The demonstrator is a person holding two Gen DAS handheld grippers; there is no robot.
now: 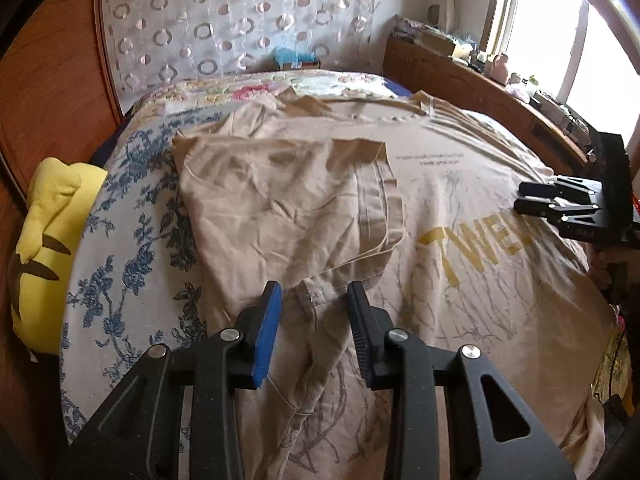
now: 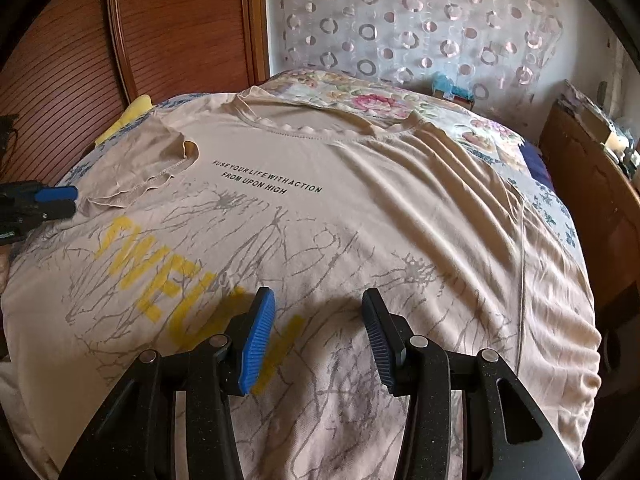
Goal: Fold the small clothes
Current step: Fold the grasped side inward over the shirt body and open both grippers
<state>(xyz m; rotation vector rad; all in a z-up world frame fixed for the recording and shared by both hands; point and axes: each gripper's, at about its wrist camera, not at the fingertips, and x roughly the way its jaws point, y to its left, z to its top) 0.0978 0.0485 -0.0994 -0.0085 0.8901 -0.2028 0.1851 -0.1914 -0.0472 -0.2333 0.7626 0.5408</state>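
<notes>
Soft, limp shirt (image 2: 360, 208) on bed (image 2: 552, 208); take its folded edge, lower centre, between unclenched left gripper (image 1: 314, 296); right gripper (image 2: 318, 308) released.

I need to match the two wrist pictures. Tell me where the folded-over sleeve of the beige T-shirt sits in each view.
Left wrist: folded sleeve at centre-left, just beyond the left gripper.
Right wrist: folded sleeve at far left, beside the left gripper.
Shared landmark: the yellow lettering.

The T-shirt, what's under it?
The T-shirt lies on a flowery bedspread, which peeks out around its edges. Whatever is beneath the shirt's middle is covered.
</notes>
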